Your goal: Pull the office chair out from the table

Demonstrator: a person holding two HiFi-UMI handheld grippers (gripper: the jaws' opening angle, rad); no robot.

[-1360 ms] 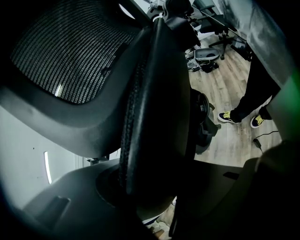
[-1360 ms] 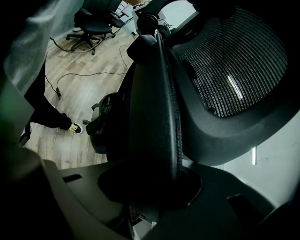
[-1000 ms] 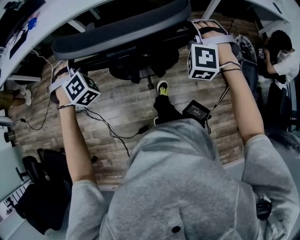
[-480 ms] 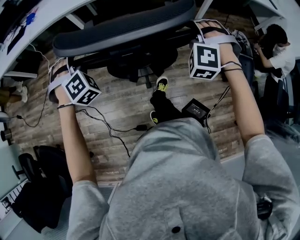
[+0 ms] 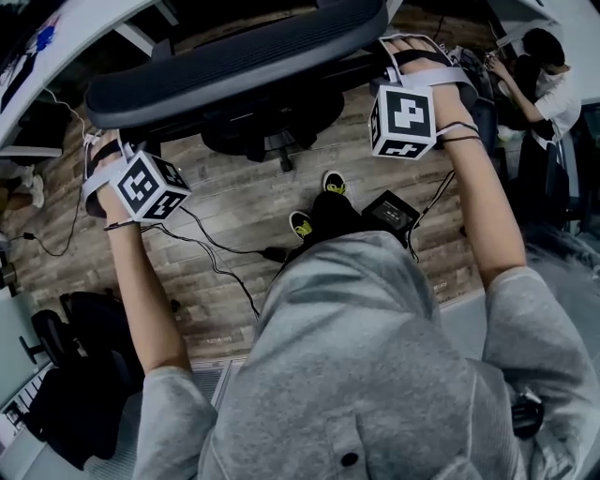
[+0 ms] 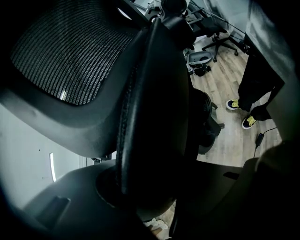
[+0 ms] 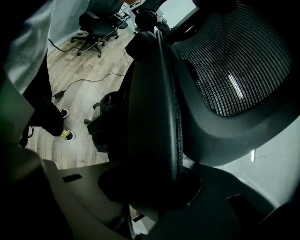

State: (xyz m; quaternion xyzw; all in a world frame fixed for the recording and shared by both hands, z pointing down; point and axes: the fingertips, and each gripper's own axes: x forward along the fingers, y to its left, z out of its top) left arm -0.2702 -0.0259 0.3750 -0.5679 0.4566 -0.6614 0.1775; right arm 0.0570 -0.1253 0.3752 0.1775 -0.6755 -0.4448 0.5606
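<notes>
The black office chair's backrest runs across the top of the head view, half under the white table. My left gripper is shut on the backrest's left end, my right gripper on its right end; the fingertips are hidden behind the rim there. In the left gripper view the padded backrest edge runs up between the jaws of the left gripper, mesh to its left. The right gripper clamps the matching edge.
Cables and a black box lie on the wooden floor by the person's shoes. Another person stands at the upper right. A second black chair sits at the lower left, another chair farther off.
Both grippers and the backrest have shifted together, the left cube sliding left and down in the head view. The table has receded toward the top left. The person's feet have stepped back.
</notes>
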